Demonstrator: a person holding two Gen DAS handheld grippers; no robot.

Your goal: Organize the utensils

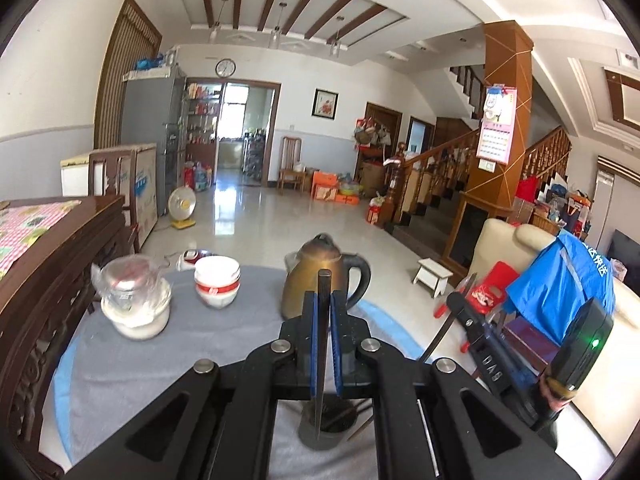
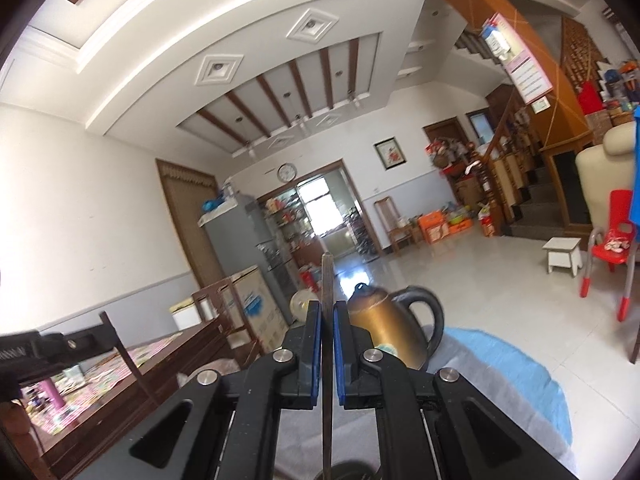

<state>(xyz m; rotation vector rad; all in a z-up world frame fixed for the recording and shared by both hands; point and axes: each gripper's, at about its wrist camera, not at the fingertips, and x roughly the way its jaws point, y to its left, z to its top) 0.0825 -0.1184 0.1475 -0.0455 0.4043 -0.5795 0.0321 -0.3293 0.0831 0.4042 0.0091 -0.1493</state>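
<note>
The left claw [image 1: 324,344] is clamped on a thin dark metal utensil [image 1: 322,320], held upright between its blue pads, its lower end reaching down into a dark grey cylindrical holder [image 1: 328,426] that stands near the front edge of the round worktop with a grey cloth over a blue cover [image 1: 224,340]. Only the left view shows the holder's inside, where other slim sticks lean. The right claw [image 2: 327,348] likewise grips a thin dark metal strip [image 2: 327,320], upright, its tip rising well above the pads; the holder [image 2: 352,470] appears in that view only as a dark rim at the bottom edge.

Only the left view shows the right gripper body [image 1: 520,360] from outside, off the worktop's right edge, with a green light on its rear block.

Behind the holder, toward the far edge, stands a bronze-coloured electric kettle with a black handle [image 1: 320,280], directly past both claws. At the far left sit stacked white bowls with a red band [image 1: 217,282] and a white pot topped by a clear-wrapped lid [image 1: 134,300]; the cloth between these and the holder lies bare. A dark carved wooden table [image 1: 52,272] adjoins the worktop's left edge.

Beyond the far edge is open tiled floor [image 1: 256,216], with a small white stool [image 1: 433,276] and a red plastic chair [image 1: 490,292] to the right.
</note>
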